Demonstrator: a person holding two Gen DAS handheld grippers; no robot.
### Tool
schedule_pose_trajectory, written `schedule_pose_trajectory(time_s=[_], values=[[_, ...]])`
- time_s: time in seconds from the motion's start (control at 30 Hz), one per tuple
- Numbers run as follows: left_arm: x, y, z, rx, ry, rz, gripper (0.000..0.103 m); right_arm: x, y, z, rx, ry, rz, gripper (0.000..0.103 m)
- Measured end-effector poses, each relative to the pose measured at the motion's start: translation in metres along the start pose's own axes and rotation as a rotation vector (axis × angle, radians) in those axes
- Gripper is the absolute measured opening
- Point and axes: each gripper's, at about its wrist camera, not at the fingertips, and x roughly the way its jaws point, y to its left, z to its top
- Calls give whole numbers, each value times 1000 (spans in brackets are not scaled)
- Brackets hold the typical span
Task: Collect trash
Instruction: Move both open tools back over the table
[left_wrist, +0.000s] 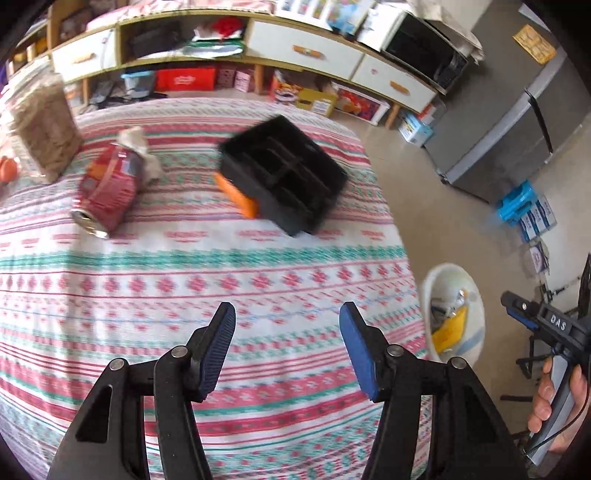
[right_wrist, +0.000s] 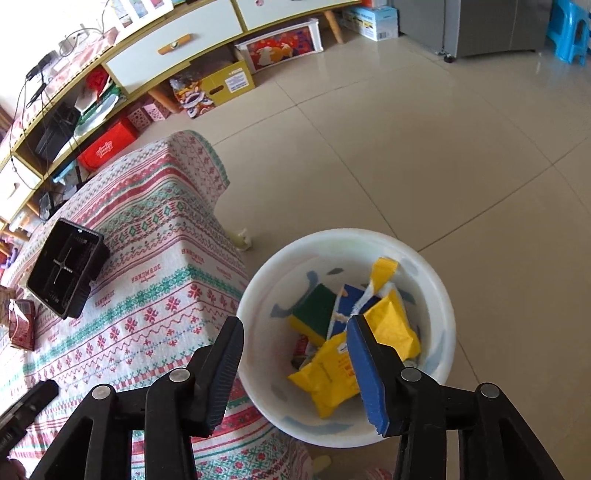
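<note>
A crushed red can lies on its side on the patterned tablecloth, with crumpled paper behind it. My left gripper is open and empty above the cloth, well short of the can. My right gripper is open and empty above the white bin on the floor. The bin holds yellow wrappers and a green-and-blue carton. The bin also shows in the left wrist view, past the table's right edge. The can shows at the far left of the right wrist view.
A black divided tray with an orange piece sits on the table's far side. A brown packet stands at far left. A low cabinet and a grey fridge stand beyond. A small scrap lies on the floor.
</note>
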Motion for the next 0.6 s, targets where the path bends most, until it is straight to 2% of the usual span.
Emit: schedule_pose_trajectory(time_s=[0.17,0.27,0.5,0.6], values=[[-26,81,24,-65,-38,95,66,13,33,-4,-71,30,21,57],[-28,114,35,-84,-41,128,67,23,54,-8,-115,56,49,58],[-5,136,55,-28,-12,158,67,43,103,-15,-225,93,84,59],[8,137,65,-2,7,156,67,52,136,-24,-315,121,141,59]])
